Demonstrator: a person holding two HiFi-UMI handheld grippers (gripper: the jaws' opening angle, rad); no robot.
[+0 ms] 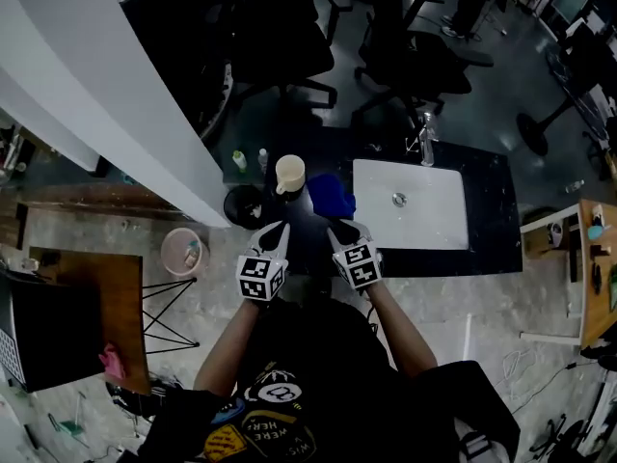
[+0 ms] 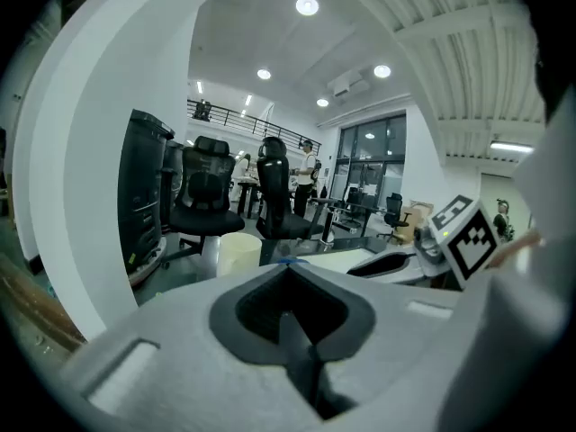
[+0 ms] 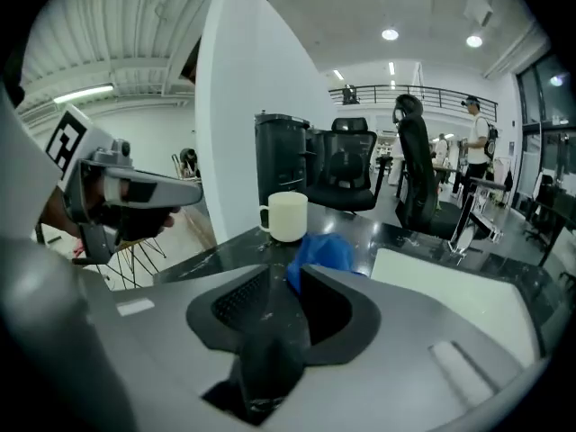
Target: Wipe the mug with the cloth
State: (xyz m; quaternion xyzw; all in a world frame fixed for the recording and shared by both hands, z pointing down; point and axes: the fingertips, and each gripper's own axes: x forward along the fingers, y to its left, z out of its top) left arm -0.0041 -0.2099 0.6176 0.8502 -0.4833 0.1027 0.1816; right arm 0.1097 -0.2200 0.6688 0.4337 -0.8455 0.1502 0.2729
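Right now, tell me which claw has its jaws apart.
The right claw: a gap shows between its jaws, with the blue cloth just beyond their tips. The left claw has its jaws shut together.

The head view looks steeply down from above on the dark surface (image 1: pixel 488 210). Both gripper views look nearly level across it from close by. All three share the mug (image 1: pixel 290 174).

Black counter (image 1: pixel 487 215) — cream mug (image 1: pixel 290 173), blue cloth (image 1: pixel 331 196) on it.
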